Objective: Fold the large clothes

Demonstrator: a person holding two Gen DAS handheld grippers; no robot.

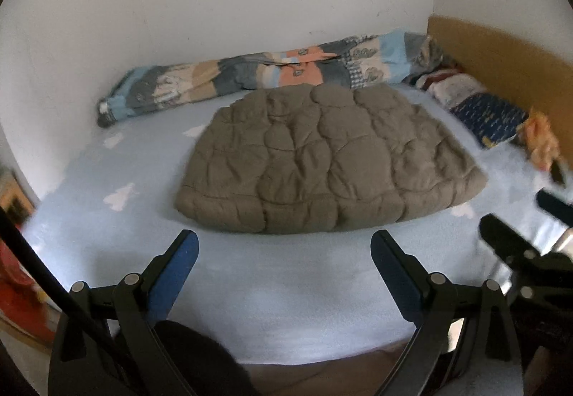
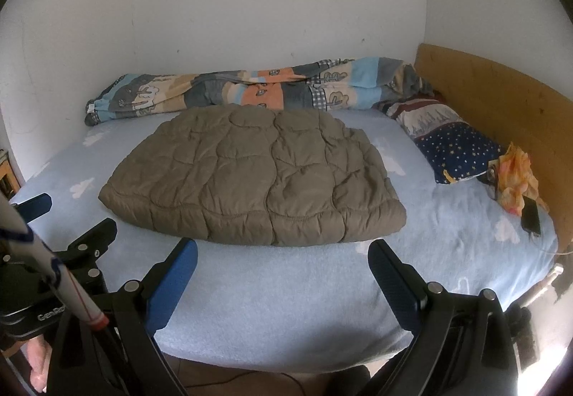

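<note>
I hold my left gripper (image 1: 284,252) and right gripper (image 2: 283,261) spread wide, empty. The folded brown quilted jacket (image 2: 250,177) lies just ahead of both; folding looks finished, perhaps one tidying press remains.

Blurred orange cloth (image 1: 542,140) and right tool (image 1: 519,227), left view.
</note>
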